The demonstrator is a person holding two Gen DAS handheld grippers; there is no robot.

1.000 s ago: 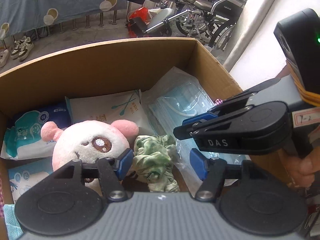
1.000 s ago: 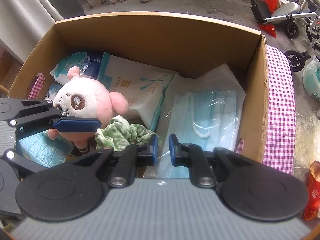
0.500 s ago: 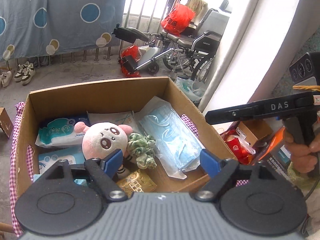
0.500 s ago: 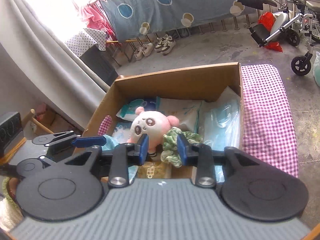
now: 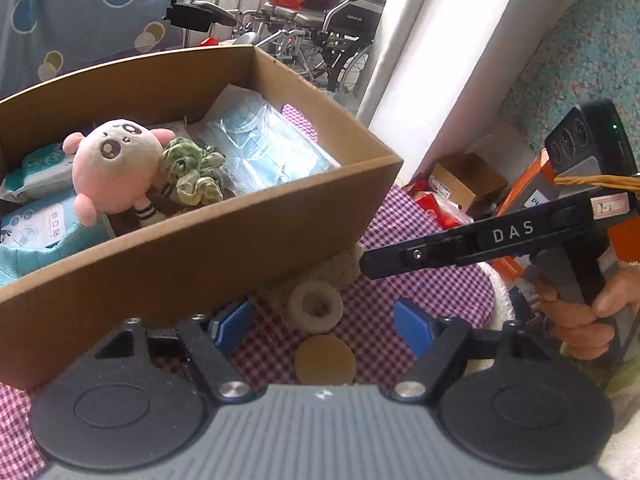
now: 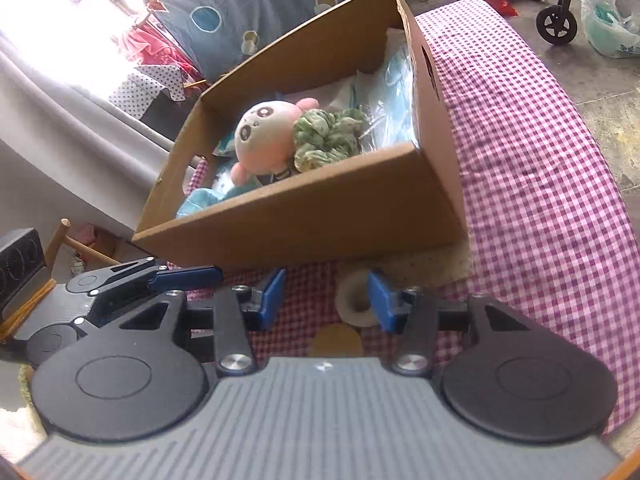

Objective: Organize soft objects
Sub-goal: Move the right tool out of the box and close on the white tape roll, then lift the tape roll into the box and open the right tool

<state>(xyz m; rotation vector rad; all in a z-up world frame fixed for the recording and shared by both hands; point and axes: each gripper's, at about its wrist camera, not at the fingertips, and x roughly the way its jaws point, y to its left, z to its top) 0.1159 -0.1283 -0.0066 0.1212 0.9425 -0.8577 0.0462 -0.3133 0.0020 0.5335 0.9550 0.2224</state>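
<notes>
Foreground: left gripper (image 5: 324, 322) with jaws apart, just narrowed a little, clamped on nothing. Below the gap, on the checked counter (image 6: 520, 160), a pale ring (image 5: 316, 307) and a tan disc (image 5: 325, 360), both loose.

Alongside: right gripper (image 6: 326, 300) likewise parted, jaws just widened, also empty. Ring showing beside one finger in the right wrist view, not pinched.

Just beyond: a beige pad (image 5: 340, 264) poking out from under the near corner of the box (image 5: 200, 248).

Inside the box, front to back: teal cloth (image 5: 24, 256) in the near left corner. Then plush (image 5: 116, 164) with green scrunchie (image 5: 192, 176) touching it. Then mask pack (image 5: 272, 148) along the right wall and wipes (image 5: 40, 168) at the left.

Looks well advanced: the obviously soft pieces already boxed, neither gripper carrying anything.

Apparently left to do: ring, disc and pad outside on the counter, if counted among the soft things. Material of all three hard to tell from here. Perhaps also some tidying of the plush and scrunchie, lying loosely atop the packs.

Background: wheelchair (image 5: 340, 28).
</notes>
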